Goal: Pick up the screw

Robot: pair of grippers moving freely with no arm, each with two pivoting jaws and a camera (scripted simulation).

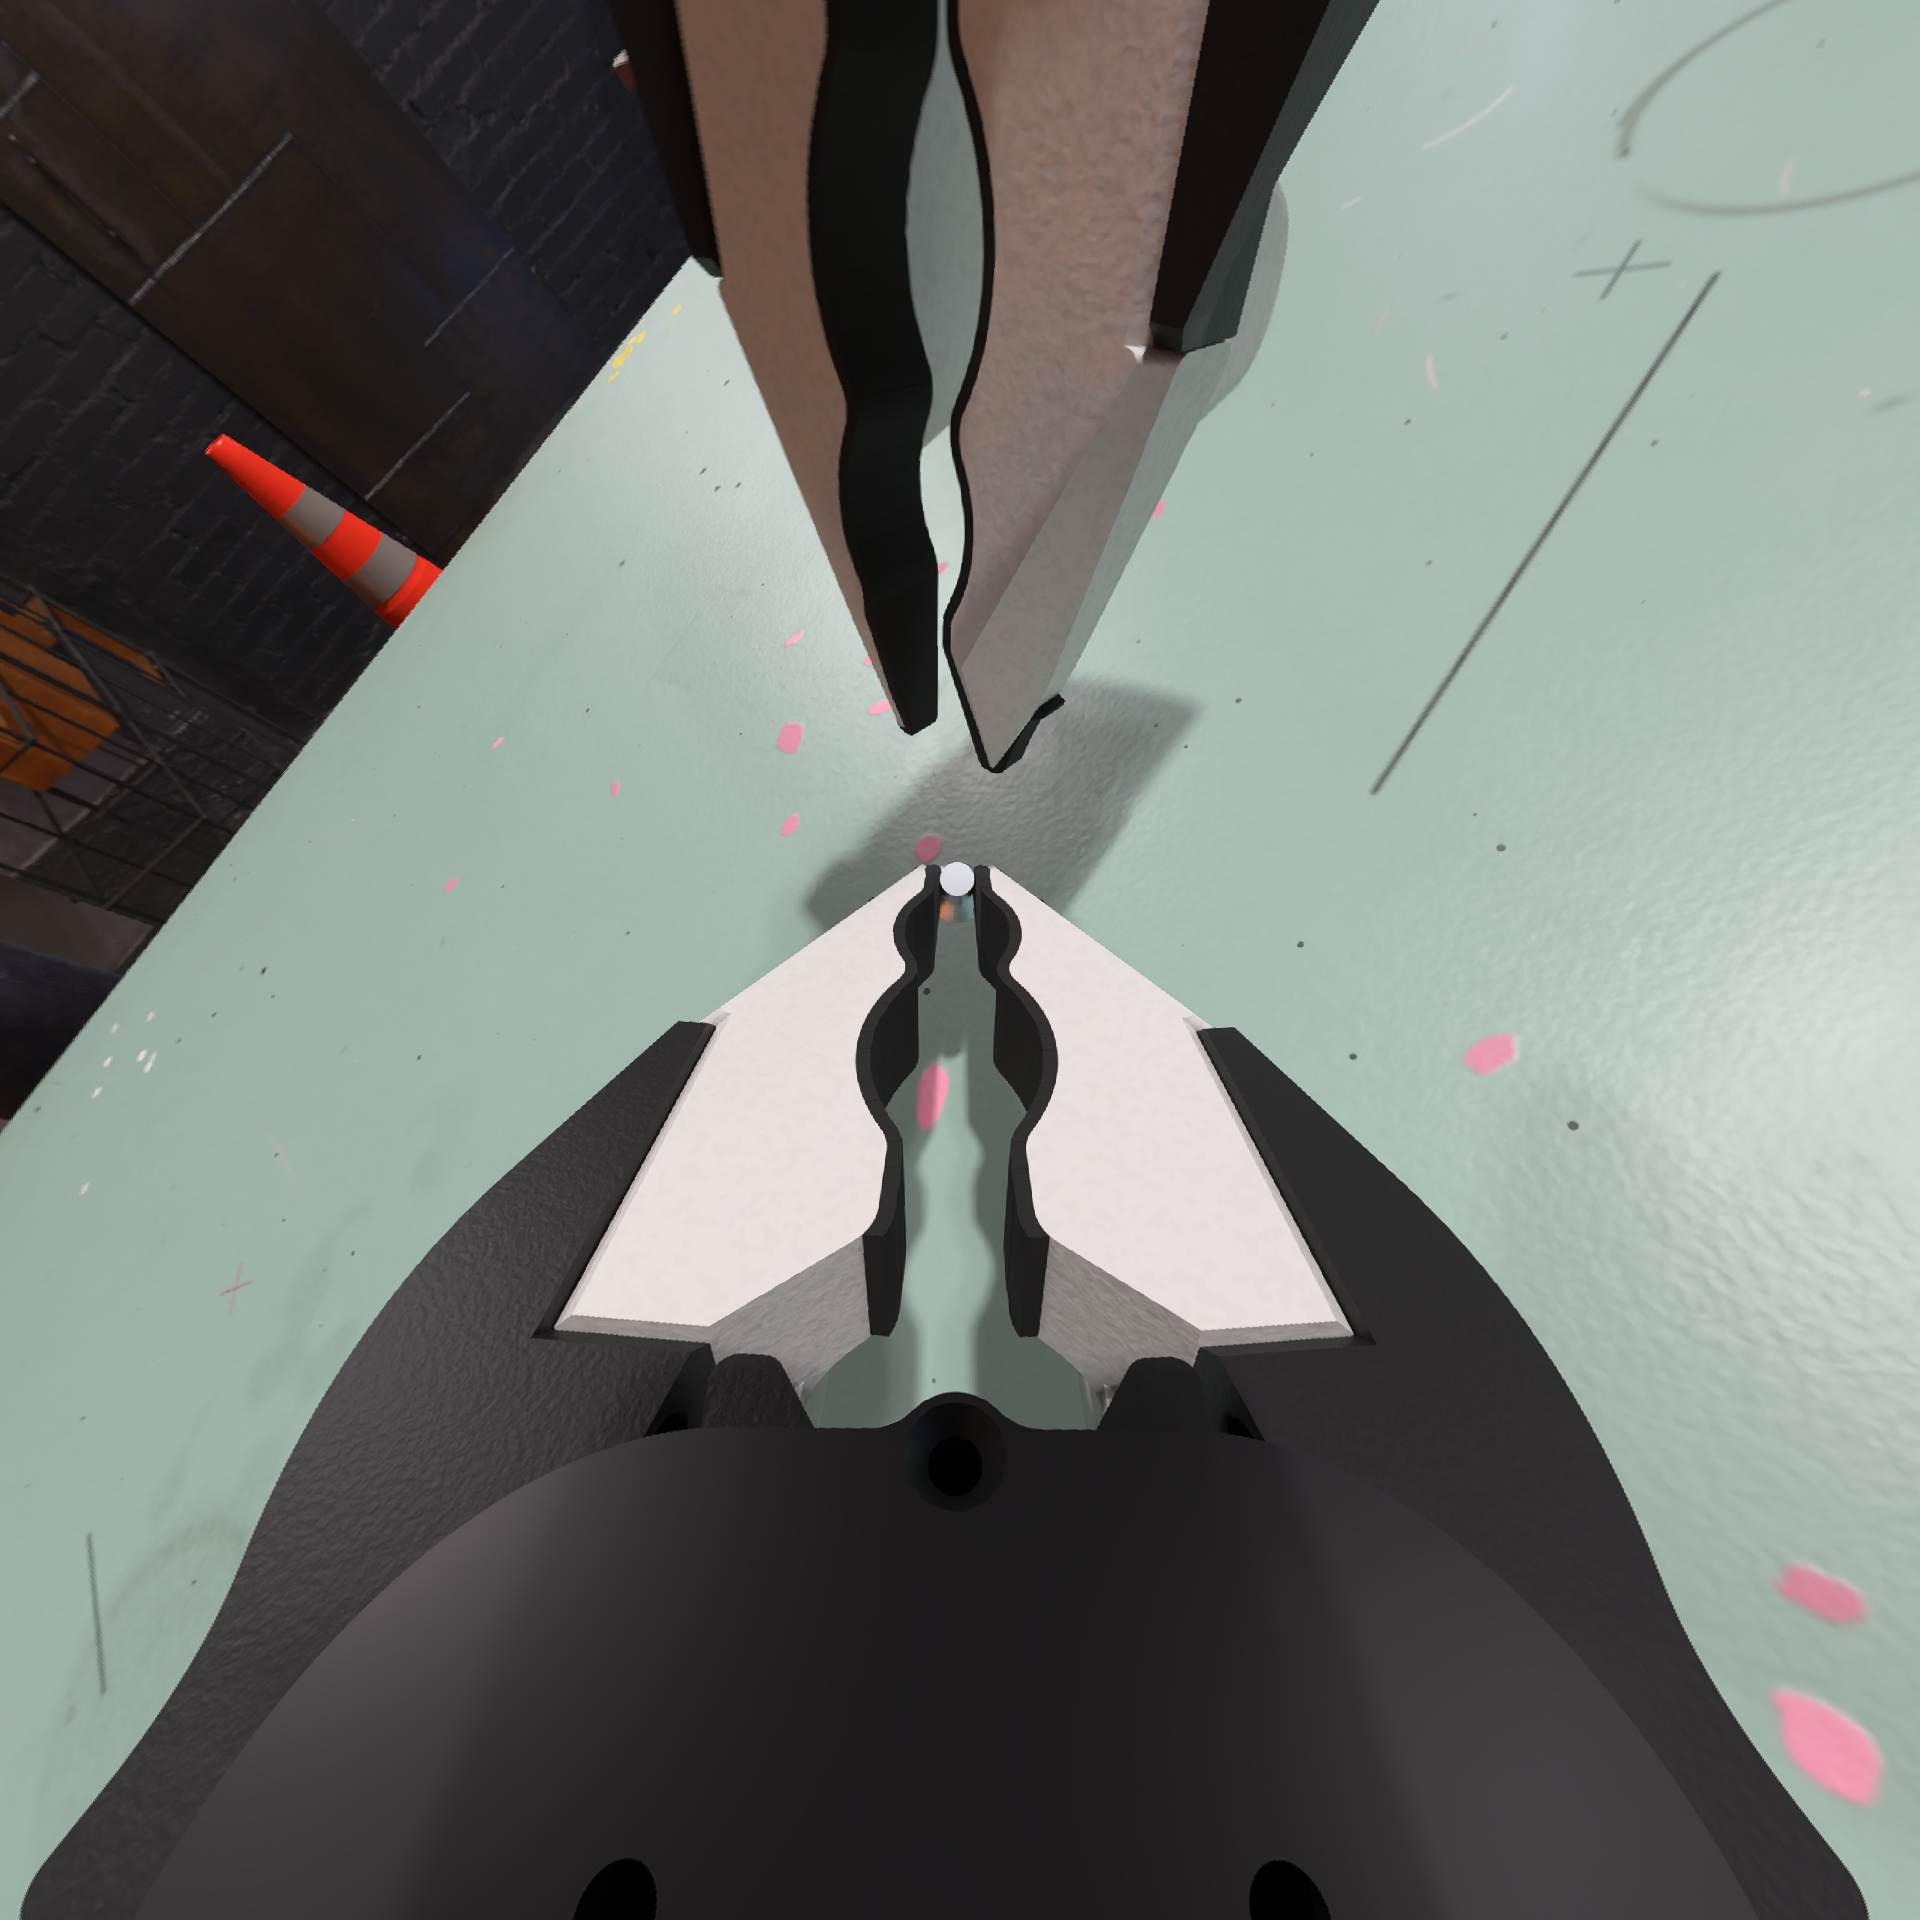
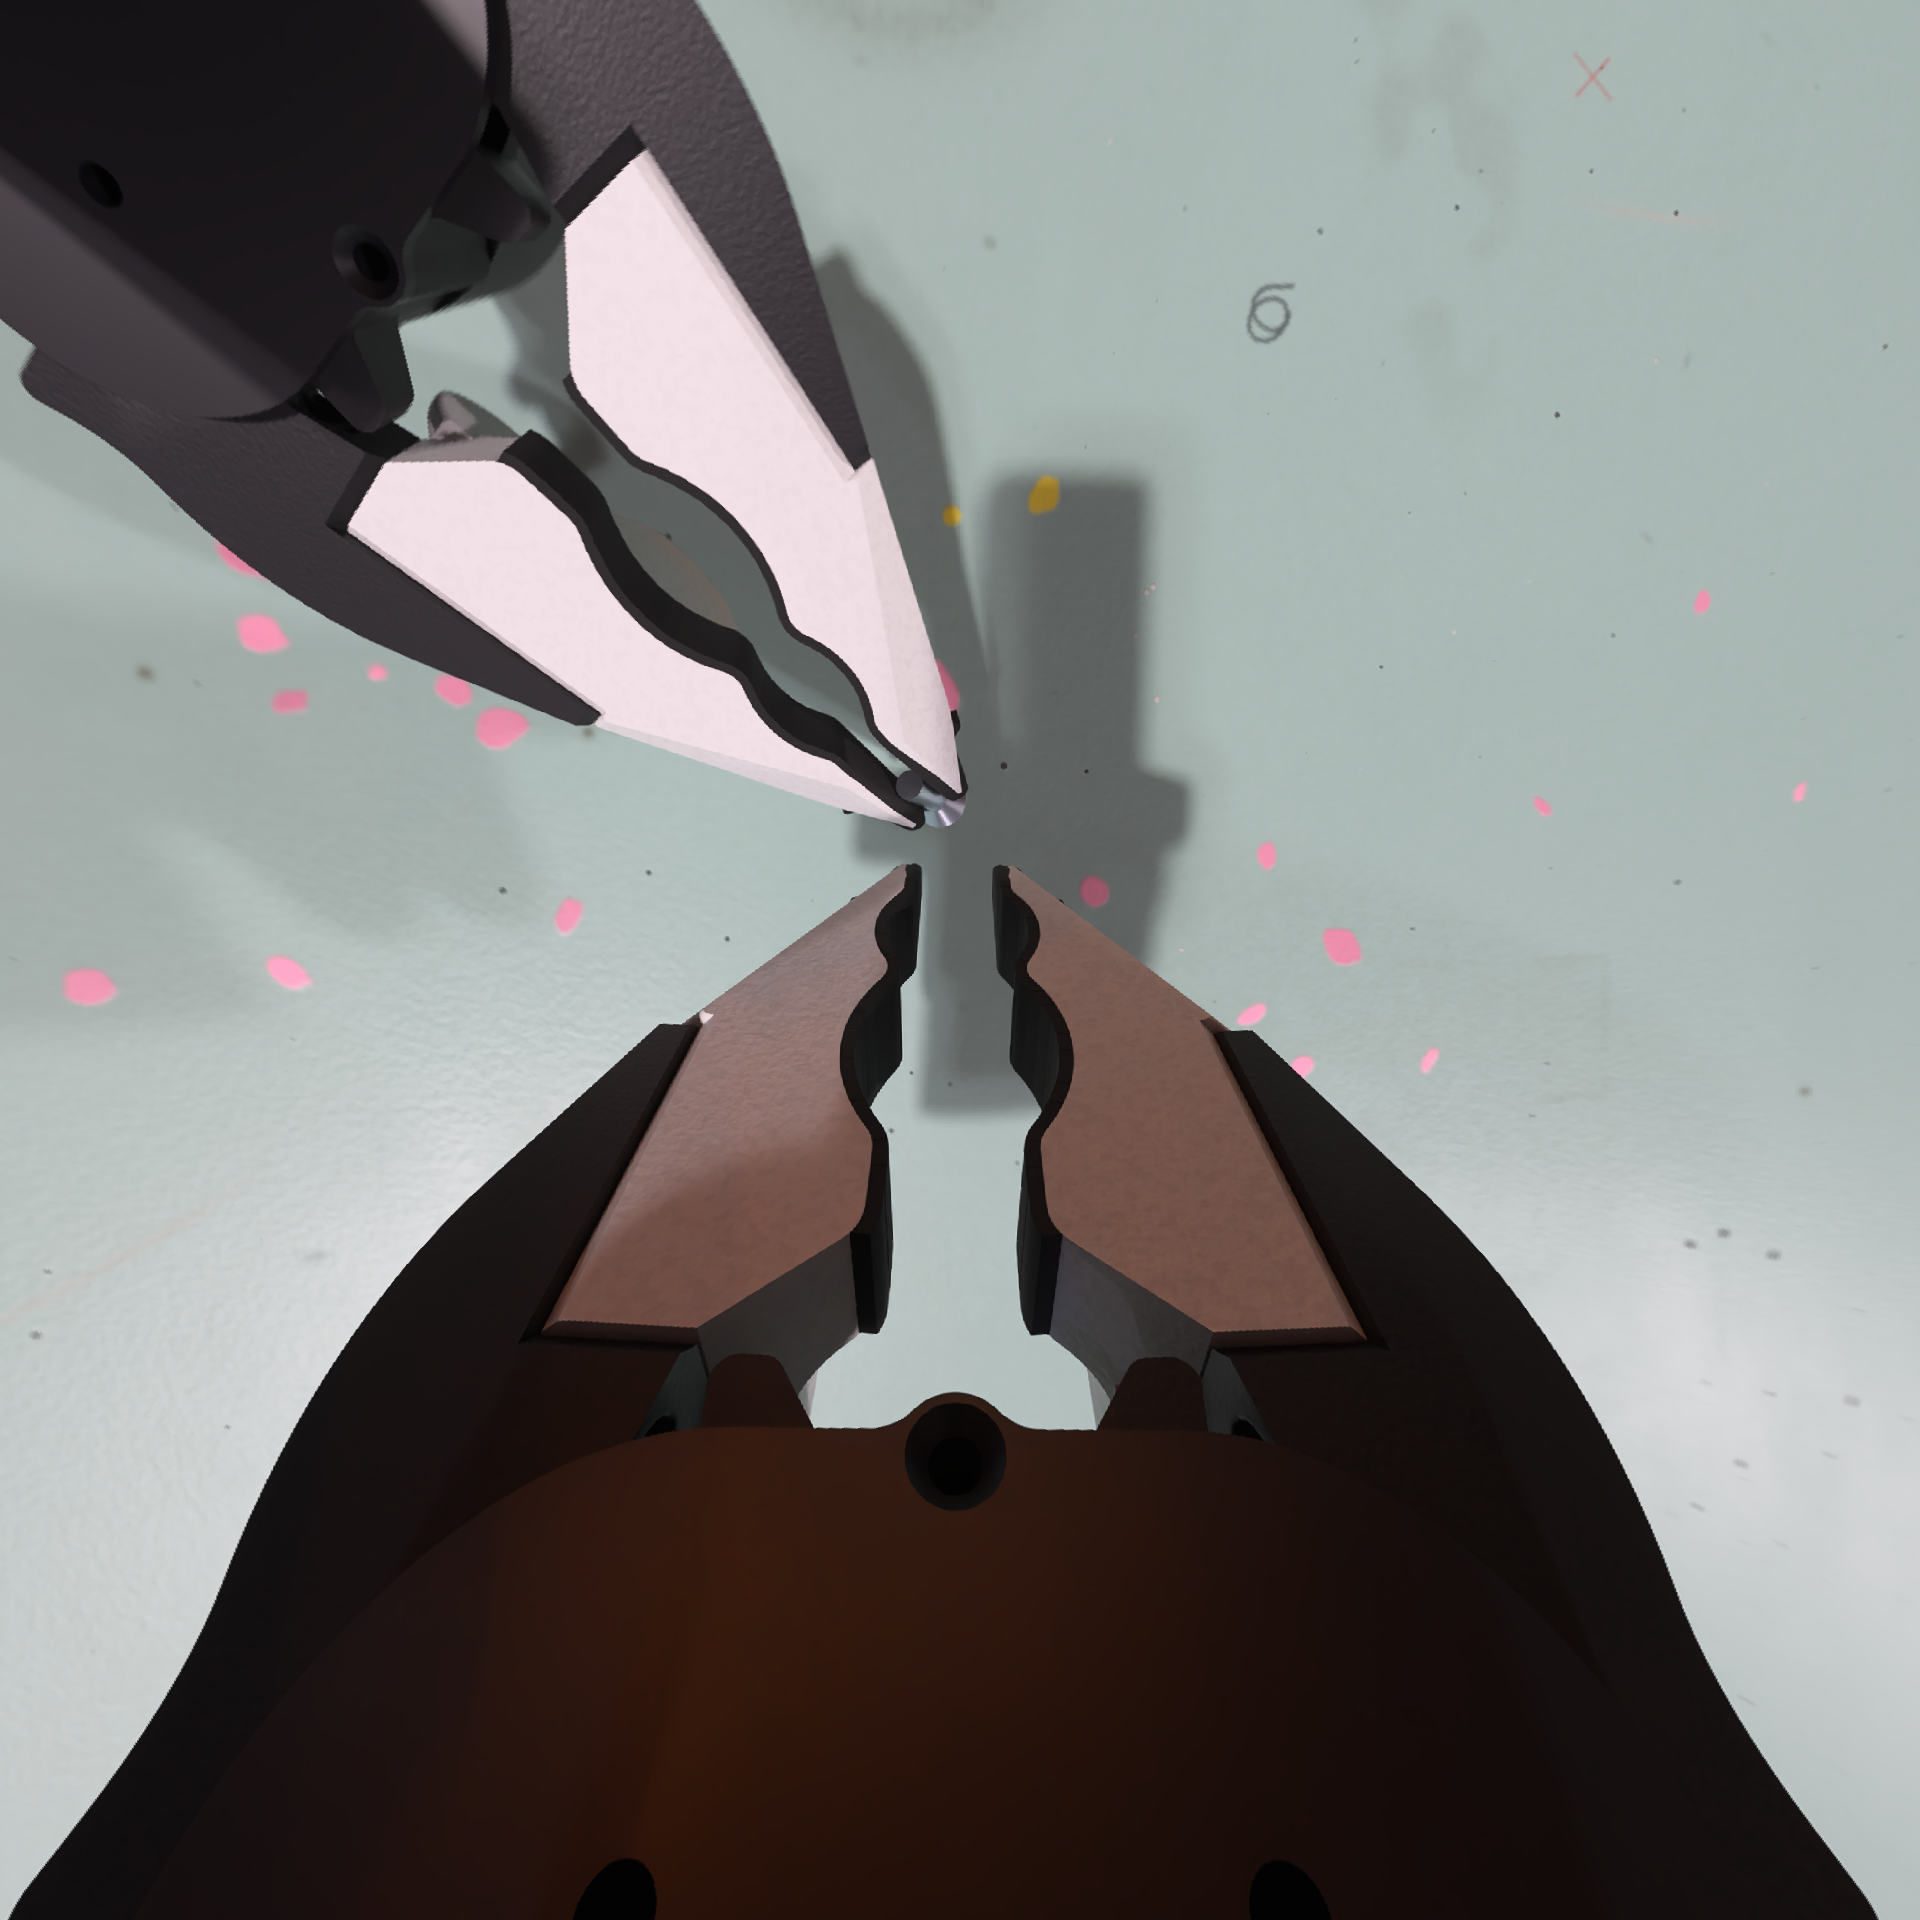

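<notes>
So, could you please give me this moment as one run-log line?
left claw: shut on screw | right claw: open, empty, facing it | table: pink flecks

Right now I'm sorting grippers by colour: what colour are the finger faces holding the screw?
White, on the left gripper; clearest in the left wrist view.

Premises are presenting as a workshop or industrial bay. A pale green worktop point(image 1: 1558, 1039) is carrying pink paint flecks point(image 1: 1491, 1052), pencilled lines and crosses. Beyond its edge, an orange-and-grey traffic cone point(image 1: 332, 535) is standing against a dark brick wall point(image 1: 94, 395), and a wire cage point(image 1: 94, 748) is holding orange crates.
</notes>
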